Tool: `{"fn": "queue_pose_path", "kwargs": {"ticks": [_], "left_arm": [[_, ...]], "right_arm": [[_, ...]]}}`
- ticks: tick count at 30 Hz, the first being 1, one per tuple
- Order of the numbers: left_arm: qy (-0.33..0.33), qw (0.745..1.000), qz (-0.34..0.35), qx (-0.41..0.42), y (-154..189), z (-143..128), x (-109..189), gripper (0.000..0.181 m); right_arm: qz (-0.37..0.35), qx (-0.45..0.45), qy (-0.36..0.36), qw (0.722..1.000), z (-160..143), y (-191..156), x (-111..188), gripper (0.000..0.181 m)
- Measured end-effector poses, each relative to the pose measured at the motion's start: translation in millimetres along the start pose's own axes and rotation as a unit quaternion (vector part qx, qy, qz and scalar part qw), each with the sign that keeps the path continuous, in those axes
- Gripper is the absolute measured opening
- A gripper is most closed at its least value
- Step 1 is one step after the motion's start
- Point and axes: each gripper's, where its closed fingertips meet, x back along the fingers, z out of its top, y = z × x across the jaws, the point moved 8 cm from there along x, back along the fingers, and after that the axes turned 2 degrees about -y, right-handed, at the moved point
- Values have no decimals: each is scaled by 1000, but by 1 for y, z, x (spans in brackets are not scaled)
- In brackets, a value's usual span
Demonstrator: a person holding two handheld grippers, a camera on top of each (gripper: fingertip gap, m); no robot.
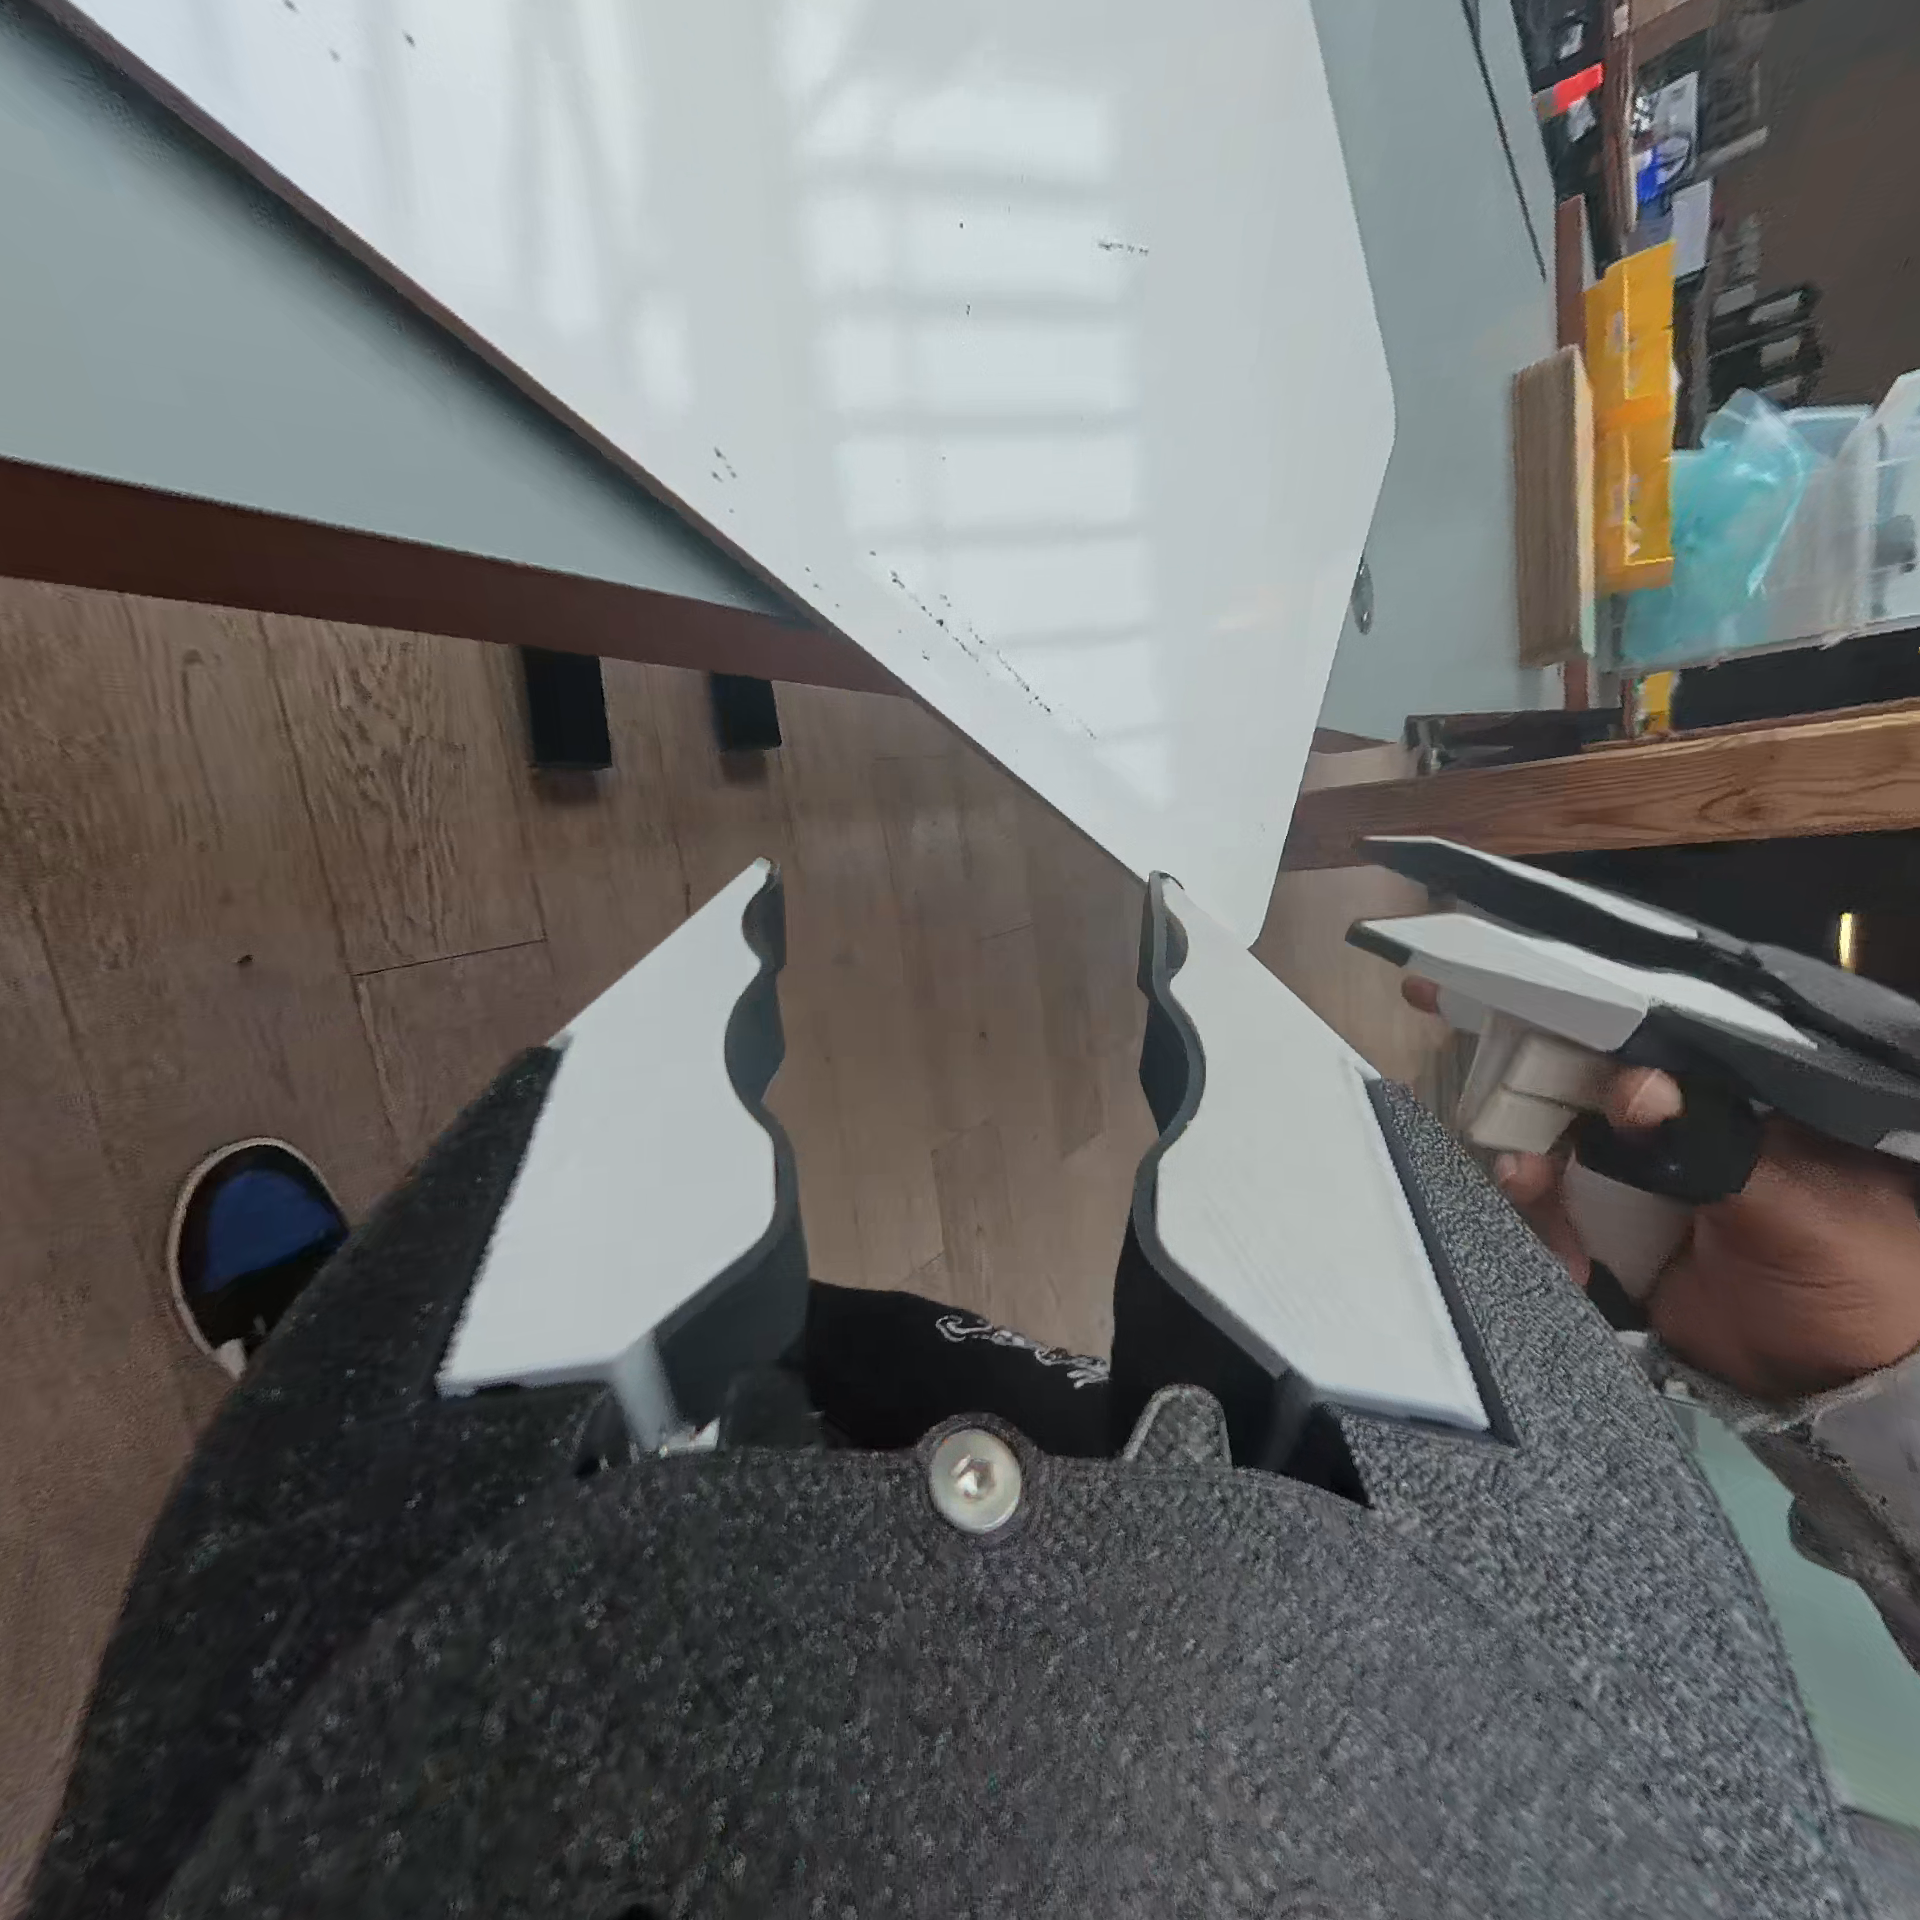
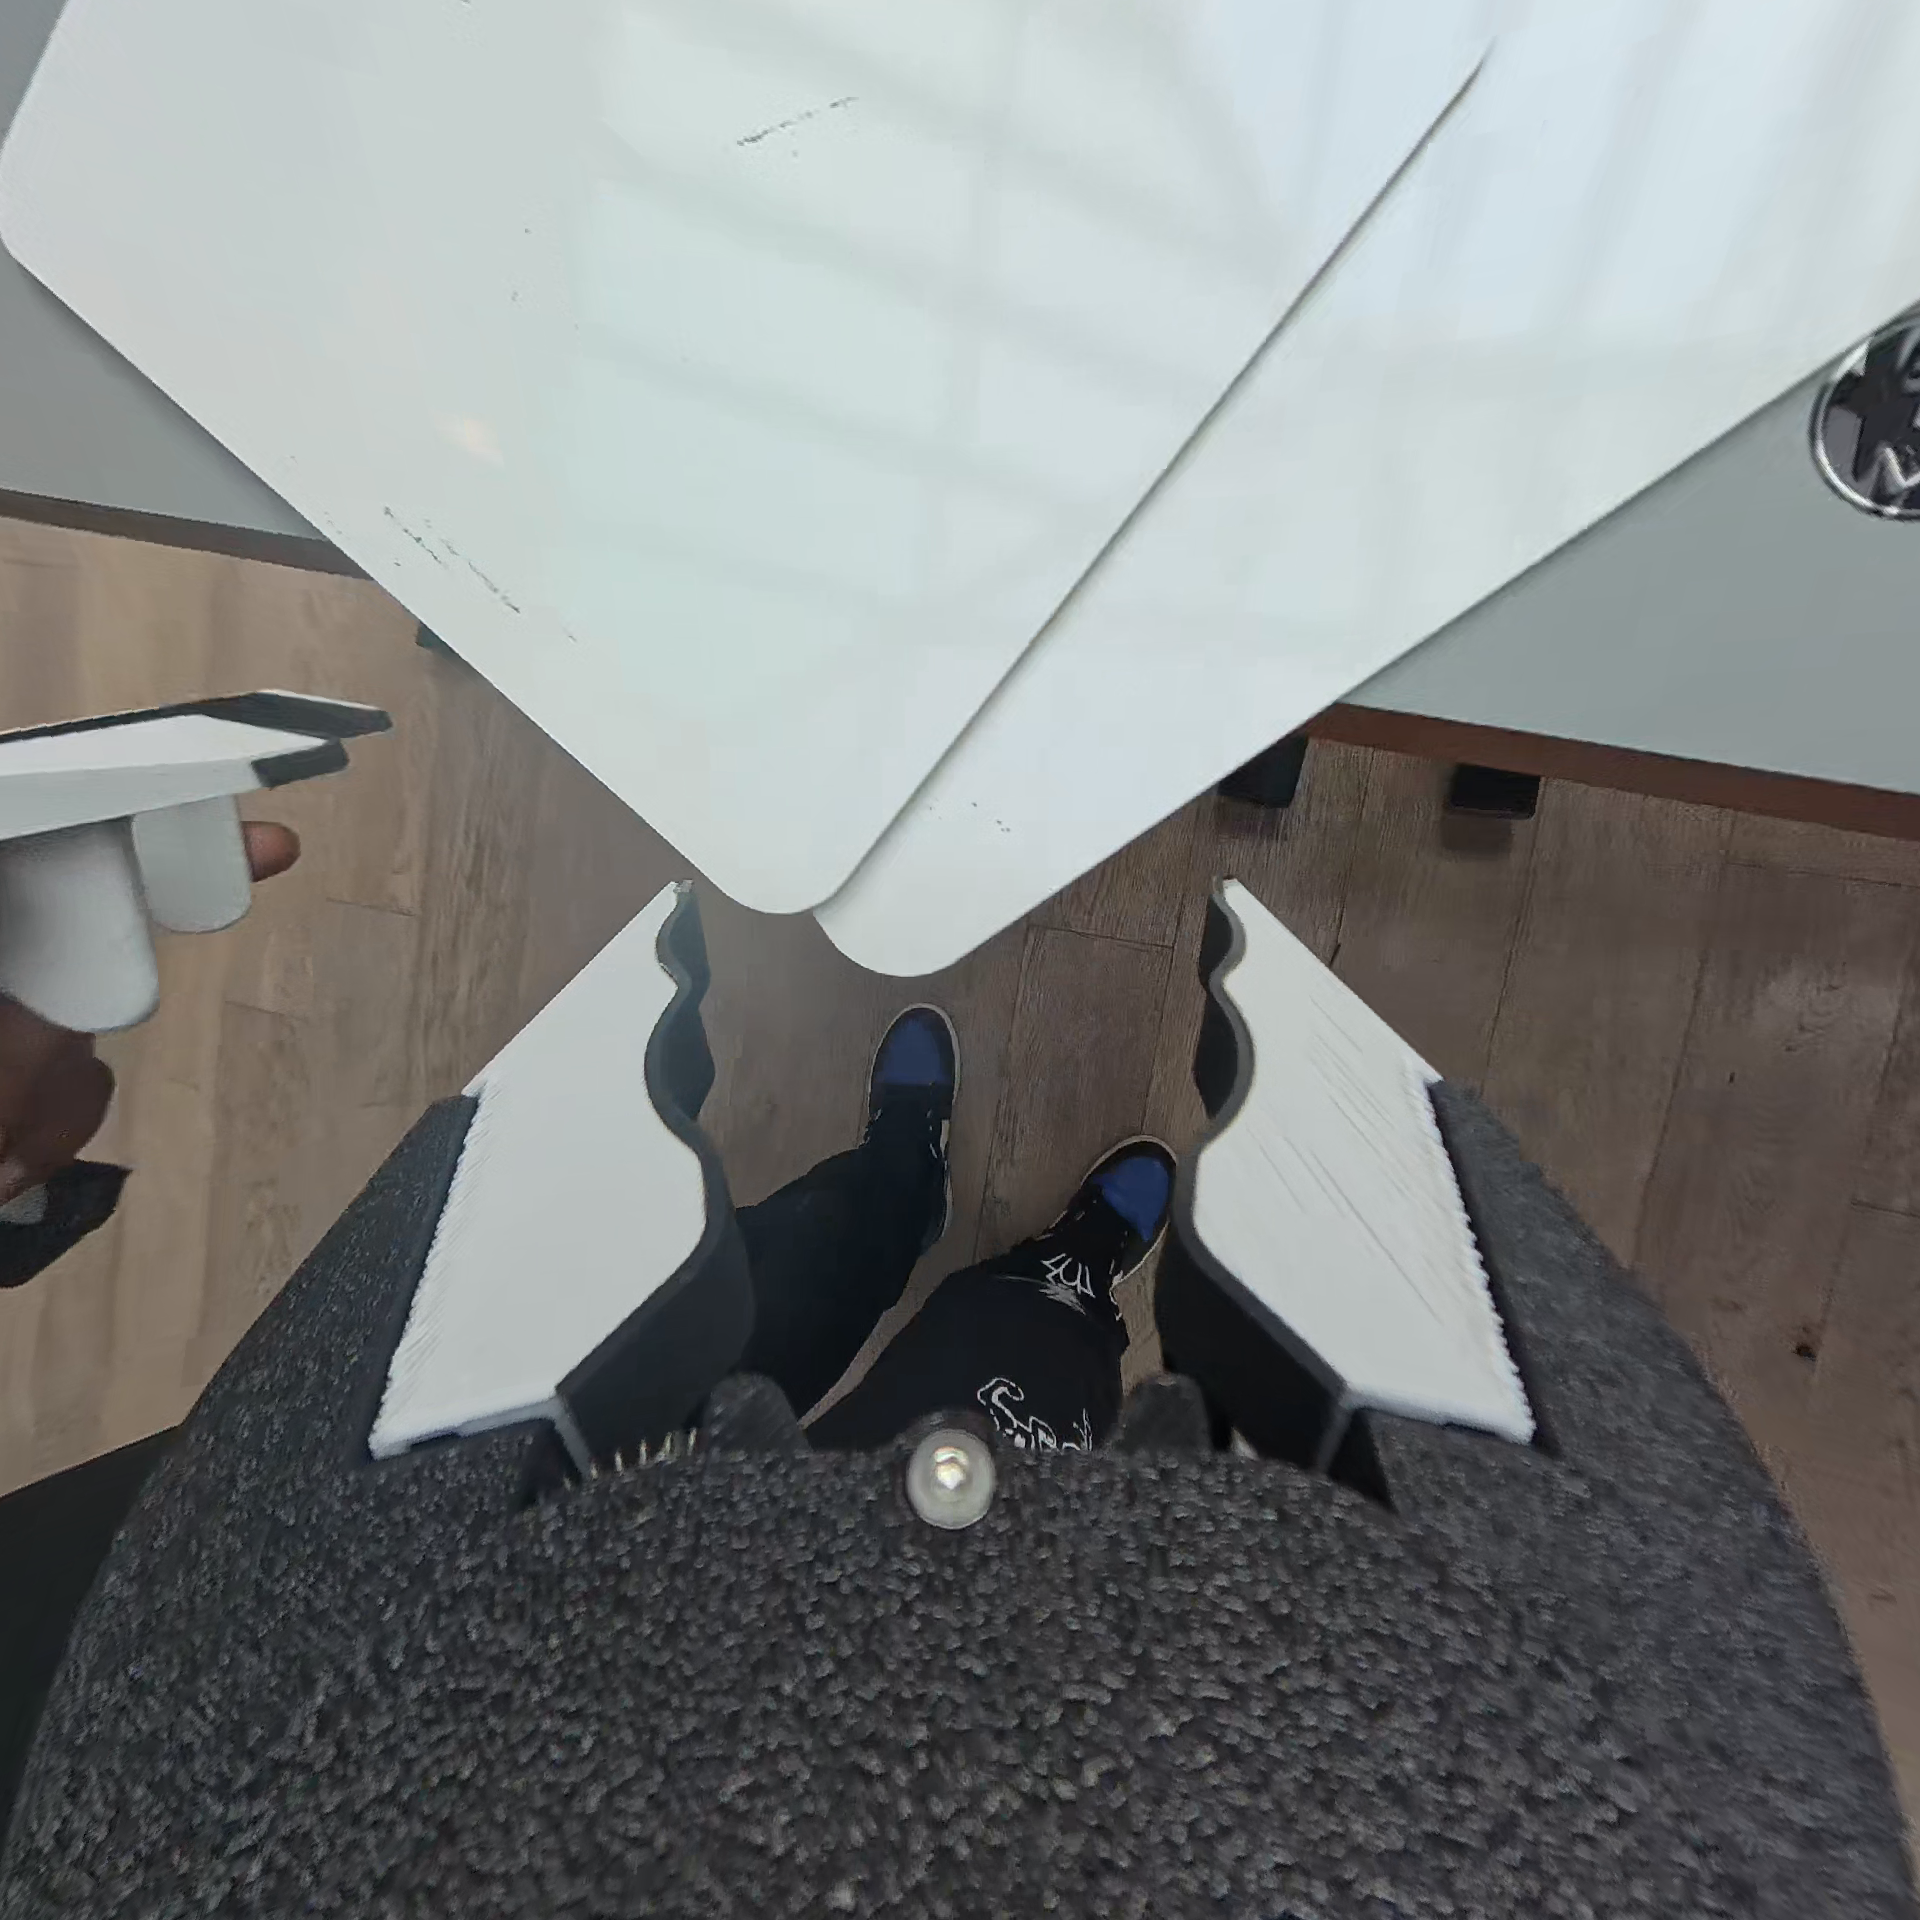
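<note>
**Two open grippers at the corners of the white boards**

We hold the left gripper (image 1: 961, 883) open, with nothing between its fingers. At 12 o'clock from it lies a white board (image 1: 935, 364) on the grey table (image 1: 208, 312). The edge of the board runs down to the right fingertip. We cannot tell if they touch.

We hold the right gripper (image 2: 951, 894) open too, and it is empty. Just past its tips, at 12 o'clock, we see the round corner of the top white board (image 2: 727, 416). A second white board (image 2: 1351, 520) lies under it and peeks out toward 1 o'clock. Both corners stick out over the table's brown edge (image 2: 1610, 753).

Each gripper shows in the other's view. In the right wrist view, the left one is at 9 o'clock. In the left wrist view, the right one is at 3 o'clock, with a hand (image 1: 1766, 1247) on its grip.

Below are the wood floor (image 2: 1662, 1039) and two shoes with blue toes (image 2: 914, 1049). A round dark thing (image 2: 1870, 431) sits on the table at 2 o'clock.
</note>
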Motion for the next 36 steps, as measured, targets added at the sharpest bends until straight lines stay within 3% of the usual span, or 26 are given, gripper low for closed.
{"fn": "queue_pose_path", "kwargs": {"ticks": [4, 6, 8, 12, 15, 18, 21, 27, 32, 36], "left_arm": [[42, 992, -70, 99, 18, 5, -44, 59], [64, 981, -103, 154, 24, 8, -57, 43], [81, 972, -104, 195, 22, 5, -65, 14], [108, 962, -125, 219, 17, -7, -60, 10], [96, 967, -124, 203, 14, -20, -46, 11], [60, 973, -132, 182, 7, -31, -23, 10], [8, 978, -145, 150, 1, -37, 5, 10], [-148, 972, -176, 49, -1, -16, 40, 8], [-263, 946, -190, -10, 6, 14, 18, 8], [-309, 937, -153, -48, 12, 37, -18, 14]], "right_arm": [[46, -57, -7, 997, -19, 30, 7, 90], [85, -88, 4, 992, -22, 38, 3, 81], [141, -135, 23, 980, -21, 42, -4, 69], [240, -225, 34, 944, -17, 47, -28, 53], [314, -293, 37, 902, -18, 51, -43, 15], [378, -303, 38, 874, -29, 64, -45, 7], [409, -259, 12, 875, -40, 93, -34, 6], [436, -64, -137, 887, -40, 156, -10, 8], [417, 51, -240, 875, -9, 168, -15, 10], [381, 76, -238, 890, 10, 157, -22, 13]]}}
